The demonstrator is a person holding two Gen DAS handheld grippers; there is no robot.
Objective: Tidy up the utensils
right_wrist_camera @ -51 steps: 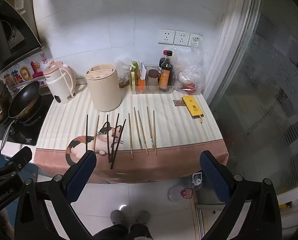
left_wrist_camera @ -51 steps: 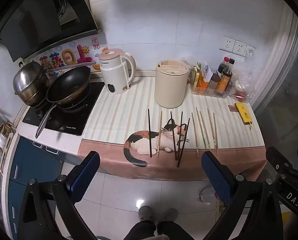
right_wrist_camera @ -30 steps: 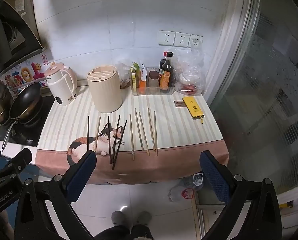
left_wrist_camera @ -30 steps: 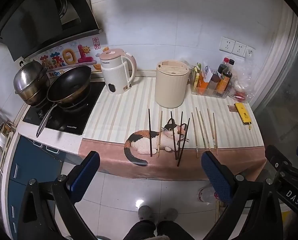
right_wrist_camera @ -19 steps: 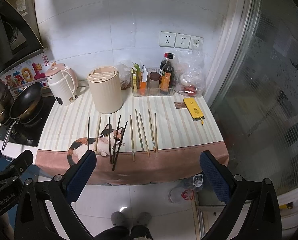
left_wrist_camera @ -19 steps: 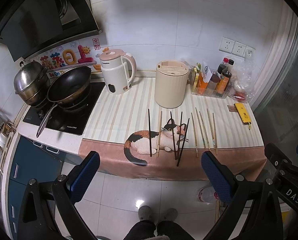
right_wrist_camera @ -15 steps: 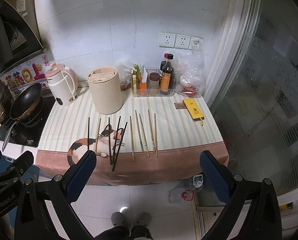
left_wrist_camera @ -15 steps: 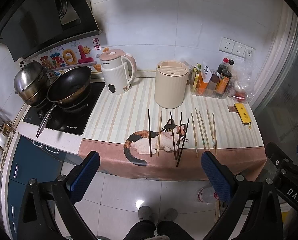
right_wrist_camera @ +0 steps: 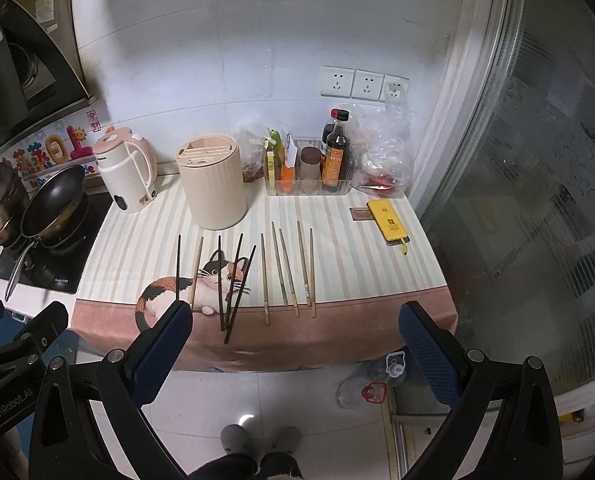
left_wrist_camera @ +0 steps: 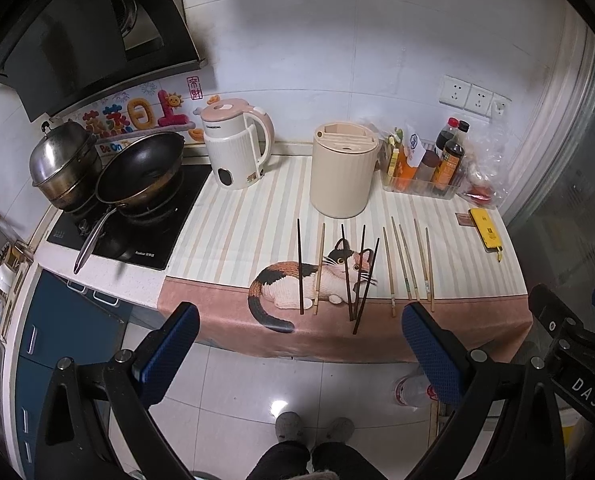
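Several chopsticks lie side by side near the front edge of the cloth-covered counter. Dark chopsticks (left_wrist_camera: 355,276) (right_wrist_camera: 233,284) lie over a cat picture, and pale wooden chopsticks (left_wrist_camera: 409,264) (right_wrist_camera: 289,268) lie to their right. Behind them stands a cream cylindrical utensil holder (left_wrist_camera: 343,170) (right_wrist_camera: 213,182) with slots in its top. My left gripper (left_wrist_camera: 299,348) is open and empty, held back from the counter above the floor. My right gripper (right_wrist_camera: 295,344) is likewise open and empty, short of the counter's front edge.
A pink-lidded kettle (left_wrist_camera: 237,146) stands left of the holder. A black wok (left_wrist_camera: 137,172) and a steel pot (left_wrist_camera: 63,164) sit on the hob at far left. A tray of sauce bottles (right_wrist_camera: 317,164) and a yellow phone (right_wrist_camera: 389,226) are at the right. A frosted glass door (right_wrist_camera: 537,200) bounds the right side. The person's feet (left_wrist_camera: 315,428) are on the tiled floor.
Both views have drifted very slightly, the right wrist view a little closer to the counter. The chopsticks and holder have not moved; both grippers stay open.
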